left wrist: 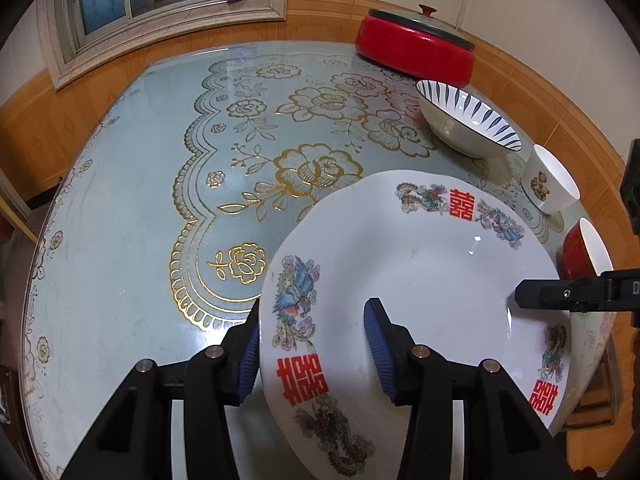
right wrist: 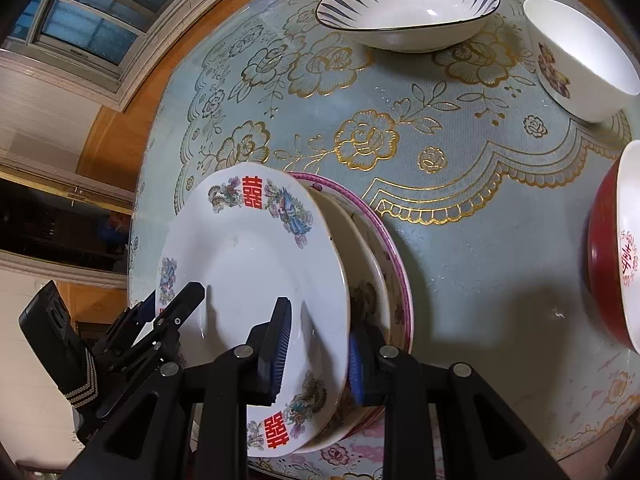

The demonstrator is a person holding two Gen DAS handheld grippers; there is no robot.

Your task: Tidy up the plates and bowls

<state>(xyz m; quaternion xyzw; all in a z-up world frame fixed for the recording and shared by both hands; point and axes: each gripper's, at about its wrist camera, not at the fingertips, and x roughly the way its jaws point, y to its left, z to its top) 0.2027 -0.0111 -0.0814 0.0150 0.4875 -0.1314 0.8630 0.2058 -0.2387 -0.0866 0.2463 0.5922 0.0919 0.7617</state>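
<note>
The white plate (right wrist: 256,280) with red double-happiness characters and phoenix decals tops a stack near the table's (left wrist: 132,208) edge; under it lie a second white plate (right wrist: 362,248) and a pink-rimmed plate (right wrist: 394,256). The left gripper (left wrist: 312,344) straddles the plate's rim, one blue ribbed pad under it and one over the well, seemingly pinching it, though actual contact is hard to judge. The right gripper (right wrist: 316,356) spans the same plate's opposite rim, jaws part open, and whether they bear on it I cannot tell.

Glazed porcelain is slick and brittle: uneven lifting between the two sides could tilt the plate, letting it slide off the ribbed pads, chip against the plates below, or drag them toward the edge.

Beyond the plate stand a striped shallow bowl (right wrist: 408,8), a white floral bowl (right wrist: 580,60), a red bowl (right wrist: 612,256) and a red lidded pot (left wrist: 416,48), all smooth and rounded, on embossed gold-flower vinyl.
</note>
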